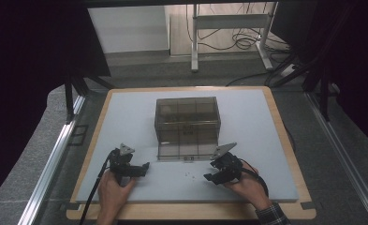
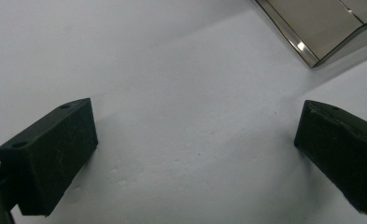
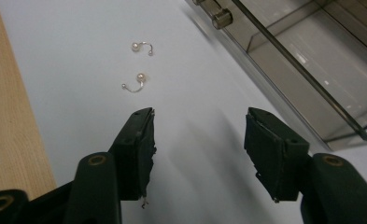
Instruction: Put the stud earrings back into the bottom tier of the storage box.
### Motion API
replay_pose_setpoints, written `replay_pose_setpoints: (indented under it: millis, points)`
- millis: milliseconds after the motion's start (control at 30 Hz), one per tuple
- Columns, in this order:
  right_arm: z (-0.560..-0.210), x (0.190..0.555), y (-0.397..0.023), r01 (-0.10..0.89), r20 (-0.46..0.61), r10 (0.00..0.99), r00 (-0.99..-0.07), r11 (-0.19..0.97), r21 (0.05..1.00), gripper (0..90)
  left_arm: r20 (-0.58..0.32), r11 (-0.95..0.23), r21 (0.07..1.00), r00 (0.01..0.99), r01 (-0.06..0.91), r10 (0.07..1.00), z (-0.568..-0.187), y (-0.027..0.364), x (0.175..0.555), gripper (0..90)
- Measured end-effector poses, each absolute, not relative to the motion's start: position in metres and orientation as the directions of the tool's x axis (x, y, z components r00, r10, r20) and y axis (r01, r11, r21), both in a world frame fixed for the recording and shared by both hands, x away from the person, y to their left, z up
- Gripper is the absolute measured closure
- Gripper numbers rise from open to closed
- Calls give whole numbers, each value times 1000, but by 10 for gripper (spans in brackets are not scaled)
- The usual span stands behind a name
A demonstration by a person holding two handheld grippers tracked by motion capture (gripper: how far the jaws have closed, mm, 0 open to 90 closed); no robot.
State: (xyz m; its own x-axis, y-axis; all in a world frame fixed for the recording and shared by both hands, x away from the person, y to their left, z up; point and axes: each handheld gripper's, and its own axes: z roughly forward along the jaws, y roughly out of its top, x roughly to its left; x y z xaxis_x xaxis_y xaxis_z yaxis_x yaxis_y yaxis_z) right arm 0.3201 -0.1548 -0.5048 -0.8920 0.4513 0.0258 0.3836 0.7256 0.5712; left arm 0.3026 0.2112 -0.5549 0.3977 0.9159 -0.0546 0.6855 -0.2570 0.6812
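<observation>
Smoky translucent plastic makes up the drawer box (image 1: 187, 123) sitting at the middle of my white mat (image 1: 125, 117), which lies on a wooden board (image 1: 284, 136). Its bottom drawer (image 1: 186, 151) is pulled out toward six o'clock, with two small knobs on its front edge.

My left gripper (image 1: 146, 165) sits at about seven o'clock from the box, held in my left hand (image 1: 112, 187), jaws spread wide with only bare mat between them. In the left gripper view a corner of the open drawer (image 2: 321, 28) shows at one o'clock.

My right gripper (image 1: 208, 176) sits at about five o'clock from the box, in my right hand (image 1: 249, 185), jaws also apart and holding nothing. In the right gripper view two small pearl earrings lie on the mat just ahead of the left jaw: the near earring (image 3: 135, 83) at eleven o'clock, the far earring (image 3: 142, 46) just beyond it. Both lie apart from the jaws and beside the drawer front (image 3: 284, 60), outside it.
</observation>
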Motion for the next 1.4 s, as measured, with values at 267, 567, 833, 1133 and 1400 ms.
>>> replay_pose_setpoints:
  millis: [267,567,833,1133,1400]
  points:
    - [-503,324,-143,371,24,428,-903,752,545,485,-54,-257,681,397,686,916,-555,211,303,0]
    - [-504,331,-129,354,21,400,-916,785,509,582,-54,-257,681,397,686,916,-555,211,303,0]
    - [-502,335,-122,350,52,374,-926,797,492,741,-57,-253,684,395,685,917,-555,211,303,0]
    - [-502,333,-104,303,49,316,-947,839,451,791,-56,-253,683,394,685,917,-555,211,303,0]
    - [-501,331,-89,266,43,273,-961,869,417,797,-55,-257,681,397,686,916,-555,211,303,0]
